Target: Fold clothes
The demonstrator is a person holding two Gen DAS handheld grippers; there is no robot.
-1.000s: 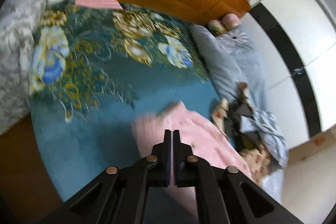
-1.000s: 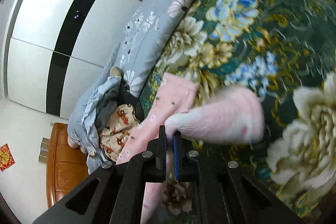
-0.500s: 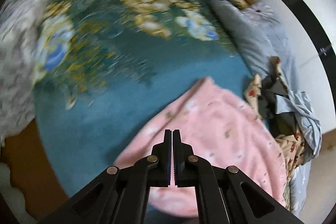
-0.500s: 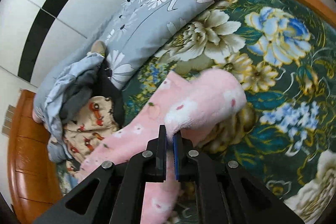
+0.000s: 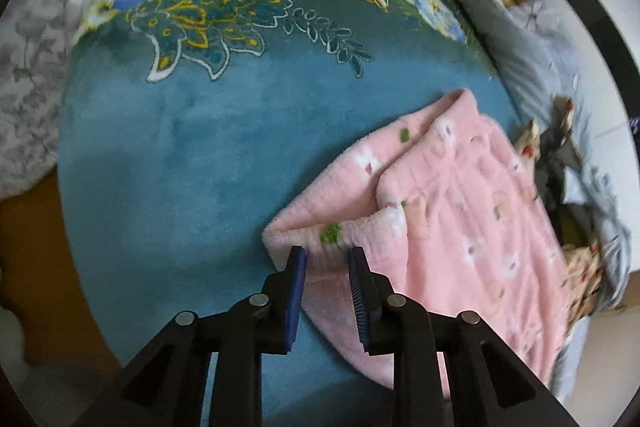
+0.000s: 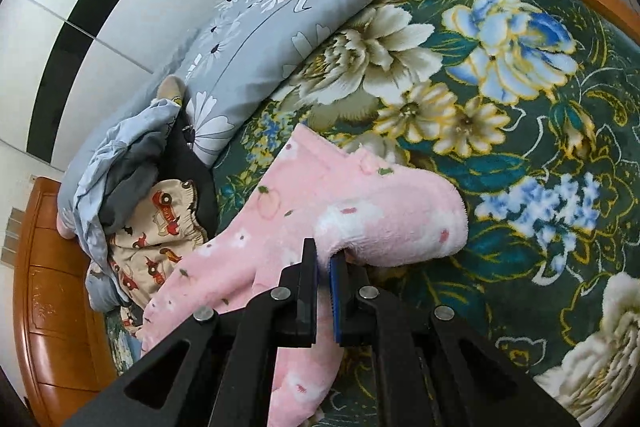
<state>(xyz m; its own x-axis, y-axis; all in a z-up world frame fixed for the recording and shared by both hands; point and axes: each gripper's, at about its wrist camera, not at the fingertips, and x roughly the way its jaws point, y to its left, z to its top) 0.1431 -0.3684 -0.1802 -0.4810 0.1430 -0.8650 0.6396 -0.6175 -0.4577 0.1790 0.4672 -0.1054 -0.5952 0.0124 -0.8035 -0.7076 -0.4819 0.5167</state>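
While the left gripper (image 5: 327, 259) parts its jaws around the folded corner of the pink fleece garment (image 5: 452, 211), letting it go onto the teal floral blanket (image 5: 180, 155), the right gripper (image 6: 324, 259) is pinched tight on a raised fold. From both grippers the garment's long axis runs away toward the clothes pile (image 6: 160, 219).

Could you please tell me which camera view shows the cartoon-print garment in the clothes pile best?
The right wrist view: the cartoon-print garment is sharp there, its red vehicle prints showing. The left wrist view has only blurred scraps at the right edge.
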